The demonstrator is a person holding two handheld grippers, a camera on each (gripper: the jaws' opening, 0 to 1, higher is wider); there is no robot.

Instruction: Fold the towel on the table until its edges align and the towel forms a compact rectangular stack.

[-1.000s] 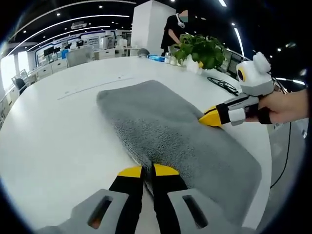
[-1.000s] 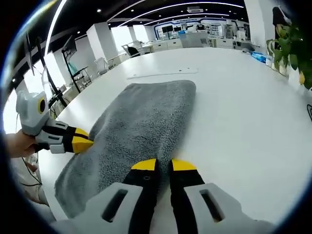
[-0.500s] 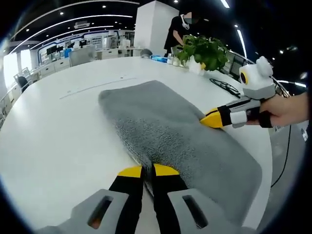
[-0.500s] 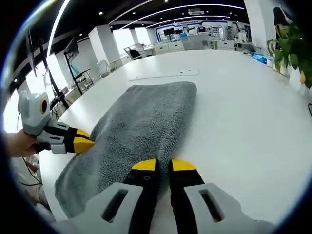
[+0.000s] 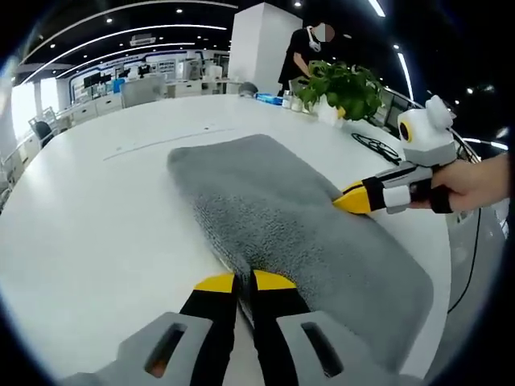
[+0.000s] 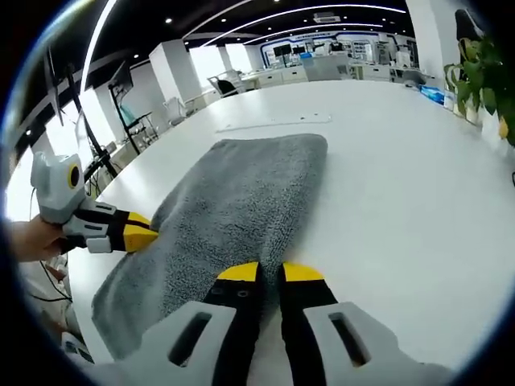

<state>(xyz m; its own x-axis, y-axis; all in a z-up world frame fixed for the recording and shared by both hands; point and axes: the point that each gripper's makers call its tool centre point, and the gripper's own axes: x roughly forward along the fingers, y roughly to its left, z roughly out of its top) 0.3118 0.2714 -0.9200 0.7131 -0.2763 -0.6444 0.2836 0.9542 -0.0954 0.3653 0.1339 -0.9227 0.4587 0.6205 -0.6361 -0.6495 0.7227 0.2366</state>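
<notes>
A: Left gripper view — what's there?
B: The grey fluffy terry towel (image 5: 298, 225) lies long and already doubled on the round white table (image 5: 88, 233). The left gripper (image 5: 244, 282) has its yellow-tipped jaws clenched on the towel's near long edge. The right gripper (image 5: 344, 201) comes in from the right, tips at the opposite edge.

A: Right gripper view?
B: The same, mirrored: the right gripper (image 6: 269, 273) is pinched shut on its edge, and the left gripper (image 6: 149, 238) touches the far side. A leafy green plant (image 6: 475, 64) stands well apart.

A: Risk?
B: Probably uneven lift — if one pinch catches a single layer, the fold opens and the edges won't align. Thick pile may also slip.
</notes>
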